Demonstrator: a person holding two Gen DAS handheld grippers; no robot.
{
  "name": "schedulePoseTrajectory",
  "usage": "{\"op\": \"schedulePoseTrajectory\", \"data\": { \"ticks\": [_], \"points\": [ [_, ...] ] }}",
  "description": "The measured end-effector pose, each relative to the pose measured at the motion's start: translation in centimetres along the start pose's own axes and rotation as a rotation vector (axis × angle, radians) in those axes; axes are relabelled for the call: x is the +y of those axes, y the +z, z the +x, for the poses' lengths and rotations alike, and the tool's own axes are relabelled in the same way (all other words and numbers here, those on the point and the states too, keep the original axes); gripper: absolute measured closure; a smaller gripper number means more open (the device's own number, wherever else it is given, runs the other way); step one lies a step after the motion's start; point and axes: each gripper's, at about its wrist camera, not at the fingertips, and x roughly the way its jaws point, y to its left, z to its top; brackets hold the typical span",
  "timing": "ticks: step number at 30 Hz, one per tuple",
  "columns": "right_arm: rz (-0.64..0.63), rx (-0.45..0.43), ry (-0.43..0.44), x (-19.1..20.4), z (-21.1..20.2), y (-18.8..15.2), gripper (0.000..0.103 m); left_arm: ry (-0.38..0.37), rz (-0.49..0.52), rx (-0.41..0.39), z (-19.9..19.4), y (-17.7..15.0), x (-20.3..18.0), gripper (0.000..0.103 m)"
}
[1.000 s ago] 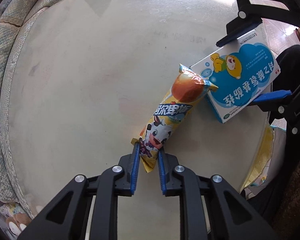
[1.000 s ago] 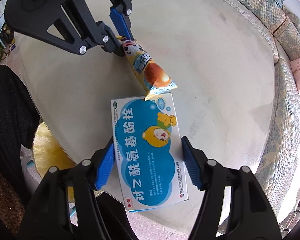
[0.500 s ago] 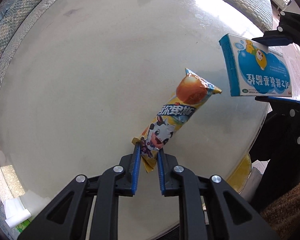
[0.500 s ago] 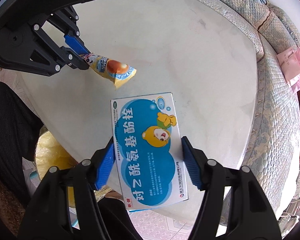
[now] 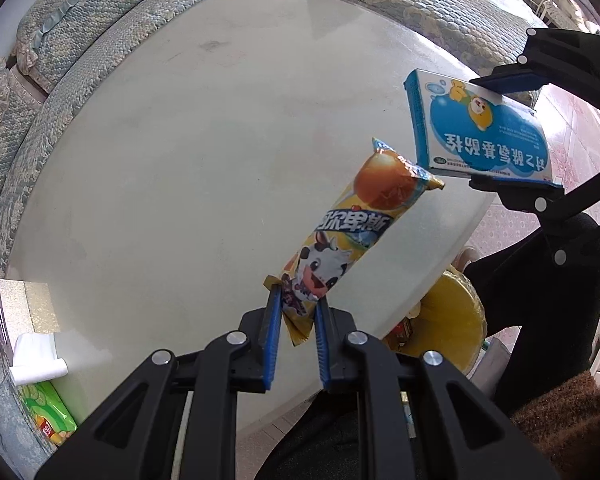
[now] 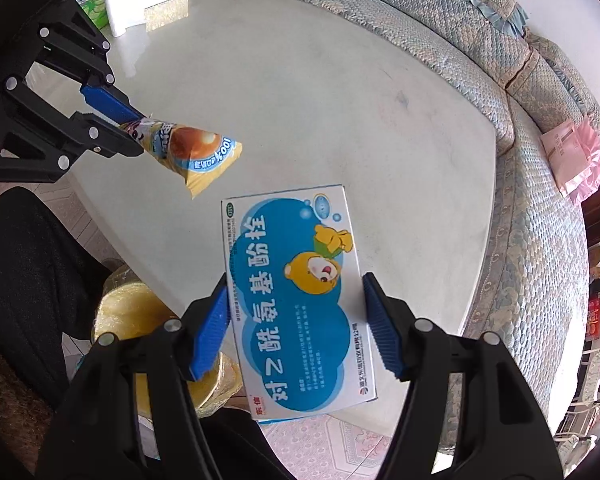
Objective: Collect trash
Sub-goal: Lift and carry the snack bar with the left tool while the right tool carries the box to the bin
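Claw (image 5: 296, 308) on the left hand is clenched on the crimped tail of a long yellow plastic snack wrapper (image 5: 352, 232) printed with a cartoon cow and an orange ball; the wrapper sticks out past the blue pads (image 5: 271, 332) and hangs in the air above the near edge of the round, pale glass-topped bench (image 5: 180, 168). From the right wrist view the same wrapper (image 6: 192, 148) juts from the left claw (image 6: 134, 130) at the left edge of the bench (image 6: 320, 100).

The right claw (image 6: 296, 320) grips a flat blue-and-white cardboard box (image 6: 296, 300) with a cartoon bear and large Chinese lettering, one pad (image 6: 210, 330) on each long side; the box is lifted clear of the bench, over its near edge. In the left wrist view the box (image 5: 480, 132) sits just beside the wrapper's far tip, seemingly apart from it.

A white tissue box (image 5: 32, 356) and a green packet (image 5: 48, 412) rest at the bench's left edge. A quilted pale-blue sofa (image 5: 80, 28) curves round the far side. Below the near edge stands a yellow bag-lined bin (image 5: 456, 316), beside a dark-clothed leg (image 6: 32, 280). Both claws point steeply downward.
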Motion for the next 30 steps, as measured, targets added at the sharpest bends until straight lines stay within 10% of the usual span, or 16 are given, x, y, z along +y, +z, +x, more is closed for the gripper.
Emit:
{"op": "schedulePoseTrajectory", "data": {
  "ticks": [30],
  "points": [
    [-0.094, -0.066, -0.009, 10.3, -6.4, -6.2, 0.040, 0.034, -0.069, -0.035, -4.2, -11.3, -6.4, 0.087]
  ]
}}
